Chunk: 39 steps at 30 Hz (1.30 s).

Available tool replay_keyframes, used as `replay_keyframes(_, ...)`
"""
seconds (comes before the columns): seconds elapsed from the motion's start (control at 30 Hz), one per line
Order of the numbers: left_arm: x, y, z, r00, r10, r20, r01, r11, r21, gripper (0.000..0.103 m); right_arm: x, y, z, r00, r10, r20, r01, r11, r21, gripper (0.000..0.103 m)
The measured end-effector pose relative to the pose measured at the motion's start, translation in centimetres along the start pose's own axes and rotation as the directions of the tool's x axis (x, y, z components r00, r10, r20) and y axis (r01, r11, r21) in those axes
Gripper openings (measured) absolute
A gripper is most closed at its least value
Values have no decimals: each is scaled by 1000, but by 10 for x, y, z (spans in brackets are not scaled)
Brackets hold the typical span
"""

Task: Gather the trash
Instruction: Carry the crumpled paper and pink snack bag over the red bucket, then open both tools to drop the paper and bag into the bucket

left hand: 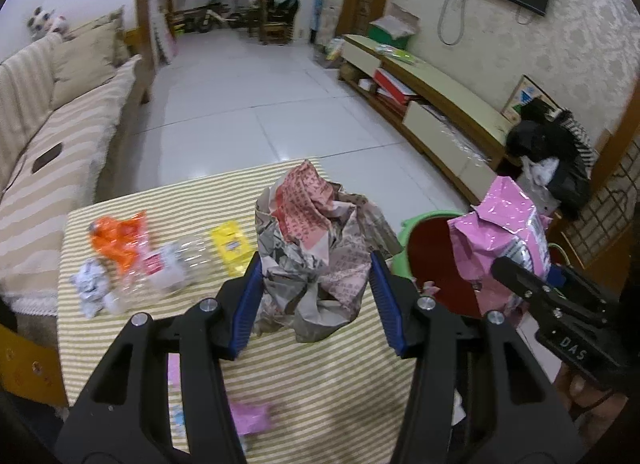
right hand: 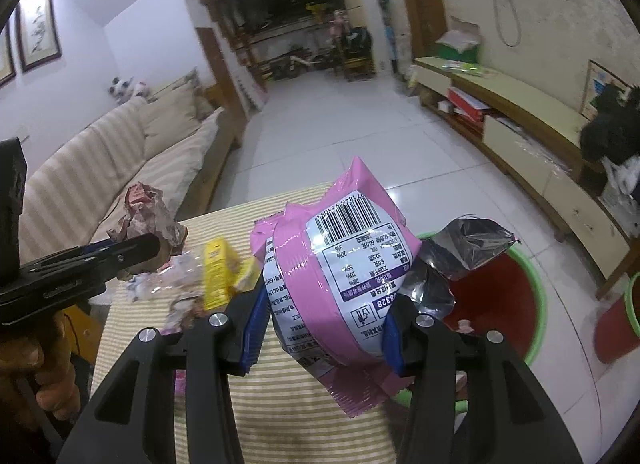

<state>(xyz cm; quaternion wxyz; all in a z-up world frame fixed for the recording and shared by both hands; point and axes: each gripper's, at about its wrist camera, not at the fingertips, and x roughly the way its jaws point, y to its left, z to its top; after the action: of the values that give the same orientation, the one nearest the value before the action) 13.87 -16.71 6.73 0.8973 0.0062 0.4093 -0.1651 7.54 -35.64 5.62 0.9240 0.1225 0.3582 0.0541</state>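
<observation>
On the striped tabletop [left hand: 280, 376] several scraps [left hand: 132, 264] remain to collect. The left gripper [left hand: 316, 296] clamps crumpled newspaper [left hand: 316, 240]; the right gripper [right hand: 324, 328] pinches a pink wrapper [right hand: 332, 264] beside the green bin [right hand: 500, 296], neither dropped yet.

Left hand-held gripper [left hand: 316, 296], right hand-held gripper [right hand: 324, 328]: pads clamped, tilted downward.
</observation>
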Motion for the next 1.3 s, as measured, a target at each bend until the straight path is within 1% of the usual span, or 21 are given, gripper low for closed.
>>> replay_keyframes(0.03, 3, -7, 2, 1000, -22, 2, 22, 1000, 7, 50, -1, -5, 0, 1000, -7, 3, 7, 1000, 9, 46)
replay_keyframes(0.3, 27, -44, 13, 996, -90, -20, 91, 995, 50, 50, 1, -50, 2, 998, -62, 9, 61, 995, 85, 46)
replay_keyframes(0.37, 34, -52, 14, 991, -131, -31, 132, 990, 48, 50, 1, -61, 1, 998, -69, 10, 68, 992, 103, 46)
replay_keyframes(0.43, 38, -59, 13, 988, -150, -35, 152, 987, 58, 50, 4, -70, 0, 997, -78, 9, 77, 990, 118, 46)
replay_keyframes(0.53, 48, -72, 14, 979, -196, -55, 199, 978, 61, 50, 5, -84, -2, 996, -89, 7, 87, 986, 139, 46)
replay_keyframes(0.63, 55, -81, 14, 974, -215, -67, 219, 973, 71, 50, 8, -96, -4, 995, -95, -1, 94, 982, 161, 46)
replay_keyframes(0.77, 67, -94, 16, 958, -273, -92, 279, 958, 62, 50, 12, -108, -10, 995, -100, -15, 101, 978, 184, 46)
replay_keyframes(0.87, 76, -102, 16, 949, -298, -104, 305, 950, 64, 50, 17, -113, -12, 994, -103, -24, 106, 976, 192, 46)
replay_keyframes(0.97, 86, -107, 16, 933, -336, -127, 343, 938, 41, 50, 21, -120, -14, 994, -106, -34, 111, 973, 201, 46)
replay_keyframes(1.13, 100, -114, 15, 924, -351, -151, 360, 932, 40, 50, 30, -128, -18, 993, -106, -55, 115, 971, 211, 46)
replay_keyframes(1.3, 115, -120, 15, 904, -387, -180, 396, 918, 16, 50, 41, -135, -24, 991, -100, -88, 117, 969, 219, 46)
